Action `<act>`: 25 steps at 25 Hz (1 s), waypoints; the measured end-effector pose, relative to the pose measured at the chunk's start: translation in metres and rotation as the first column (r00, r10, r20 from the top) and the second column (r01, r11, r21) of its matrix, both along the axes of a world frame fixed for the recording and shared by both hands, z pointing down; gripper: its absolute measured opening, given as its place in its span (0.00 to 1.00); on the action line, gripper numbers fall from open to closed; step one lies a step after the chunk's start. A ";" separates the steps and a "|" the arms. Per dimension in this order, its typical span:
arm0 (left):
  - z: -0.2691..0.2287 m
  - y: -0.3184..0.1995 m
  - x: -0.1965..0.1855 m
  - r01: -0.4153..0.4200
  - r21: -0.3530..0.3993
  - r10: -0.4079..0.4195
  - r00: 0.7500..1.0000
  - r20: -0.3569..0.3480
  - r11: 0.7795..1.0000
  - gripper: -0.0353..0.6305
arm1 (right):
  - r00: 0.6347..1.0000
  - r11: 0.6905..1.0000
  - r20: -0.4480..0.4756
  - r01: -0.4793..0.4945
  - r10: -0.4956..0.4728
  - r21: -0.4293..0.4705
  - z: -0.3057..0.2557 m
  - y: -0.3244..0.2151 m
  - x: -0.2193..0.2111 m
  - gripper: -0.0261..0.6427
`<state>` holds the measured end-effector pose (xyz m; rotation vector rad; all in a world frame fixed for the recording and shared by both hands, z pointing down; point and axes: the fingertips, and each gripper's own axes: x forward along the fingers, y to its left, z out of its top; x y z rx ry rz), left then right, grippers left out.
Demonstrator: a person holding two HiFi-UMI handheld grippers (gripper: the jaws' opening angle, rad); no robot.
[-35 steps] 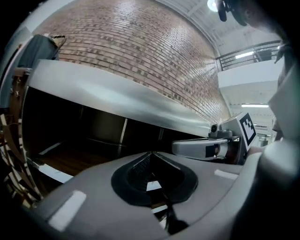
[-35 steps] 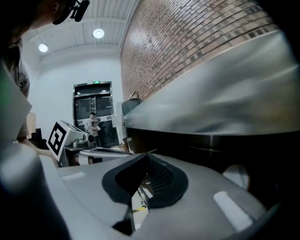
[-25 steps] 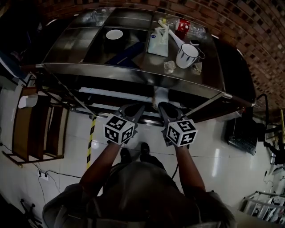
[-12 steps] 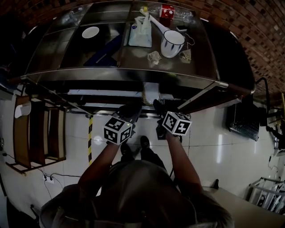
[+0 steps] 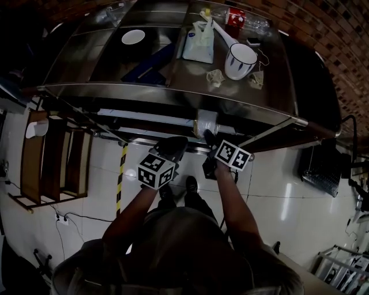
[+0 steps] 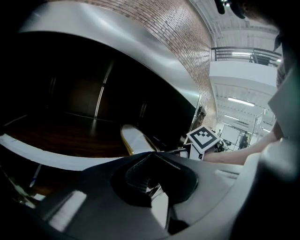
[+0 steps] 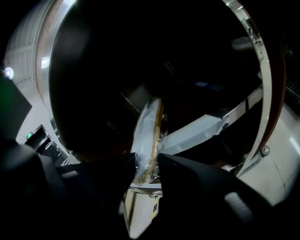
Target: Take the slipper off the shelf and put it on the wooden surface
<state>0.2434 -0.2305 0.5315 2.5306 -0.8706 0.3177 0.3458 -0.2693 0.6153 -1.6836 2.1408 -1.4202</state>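
A pale slipper (image 5: 205, 122) lies on the dark lower shelf (image 6: 70, 136) under the steel table. In the right gripper view the slipper (image 7: 147, 131) stands on edge, wrapped in clear film, with its near end between the jaws. My right gripper (image 7: 147, 164) is closing on that end, and both pads touch it. From the head view, the right gripper (image 5: 209, 139) reaches under the table's front edge. My left gripper (image 5: 173, 145) hovers just left of it, jaws together and empty. The left gripper view has the slipper (image 6: 133, 140) beyond my left gripper (image 6: 150, 157).
The steel table top (image 5: 115, 75) carries a white mug (image 5: 239, 60), a small plate (image 5: 133, 37), a pale pouch (image 5: 198, 46) and a red can (image 5: 235, 16). A wooden rack (image 5: 52, 161) stands on the tiled floor at the left. A brick wall runs behind.
Both grippers have pushed forward under the table's front edge. The right gripper's marker cube has tilted and moved up to the slipper.
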 end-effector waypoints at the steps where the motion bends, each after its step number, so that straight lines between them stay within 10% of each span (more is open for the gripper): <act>1: 0.000 -0.001 -0.003 0.010 0.000 -0.010 1.000 -0.002 1.000 0.06 | 1.000 1.000 0.018 0.009 -0.010 0.012 -0.004 -0.001 -0.002 0.21; 15: -0.022 -0.023 -0.069 0.256 0.068 -0.256 0.967 -0.008 0.964 0.06 | 0.950 0.930 -0.059 0.312 -0.306 0.195 -0.075 -0.011 -0.071 0.12; 25: -0.036 -0.001 -0.158 0.553 0.102 -0.555 0.832 -0.014 0.827 0.06 | 0.765 0.733 -0.133 0.642 -0.630 0.224 -0.084 0.003 -0.176 0.12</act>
